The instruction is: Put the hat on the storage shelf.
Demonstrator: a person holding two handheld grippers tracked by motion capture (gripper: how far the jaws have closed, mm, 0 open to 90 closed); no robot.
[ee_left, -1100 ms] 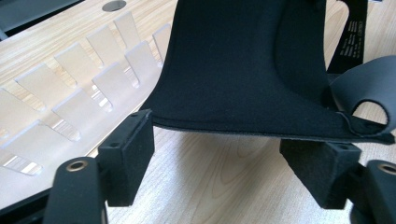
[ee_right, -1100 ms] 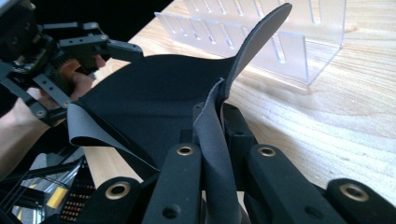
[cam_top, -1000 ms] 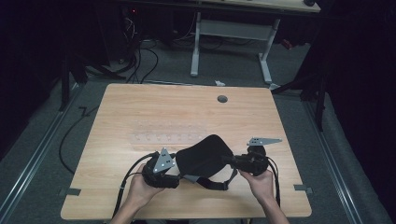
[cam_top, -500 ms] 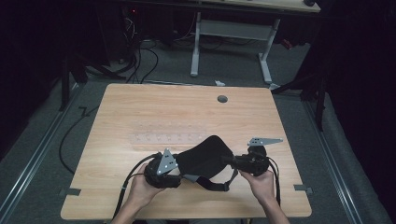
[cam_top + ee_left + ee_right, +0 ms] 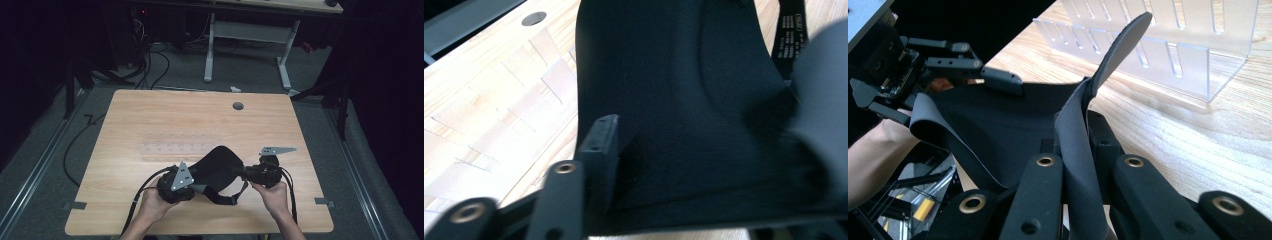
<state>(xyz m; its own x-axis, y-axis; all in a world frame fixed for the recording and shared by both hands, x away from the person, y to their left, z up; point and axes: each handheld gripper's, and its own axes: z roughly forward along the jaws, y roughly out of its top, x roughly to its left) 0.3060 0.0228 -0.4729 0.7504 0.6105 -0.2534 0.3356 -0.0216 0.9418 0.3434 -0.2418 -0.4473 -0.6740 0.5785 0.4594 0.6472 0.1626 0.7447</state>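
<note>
Tongs, both pairs, pinch my black fabric piece (image 5: 218,167): left tongs (image 5: 599,150) on one edge, right tongs (image 5: 1083,165) opposite. It hangs matte, smooth, slack above the table (image 5: 150,120).

A fabric piece (image 5: 217,167) is held above the table's (image 5: 150,115) near edge, between the left gripper (image 5: 192,176) on its left and the right gripper (image 5: 246,172) on its right. A slotted rack (image 5: 172,148) is laid just behind it.

Dim room, grey floor (image 5: 45,150), white-legged desk (image 5: 247,35) behind.
</note>
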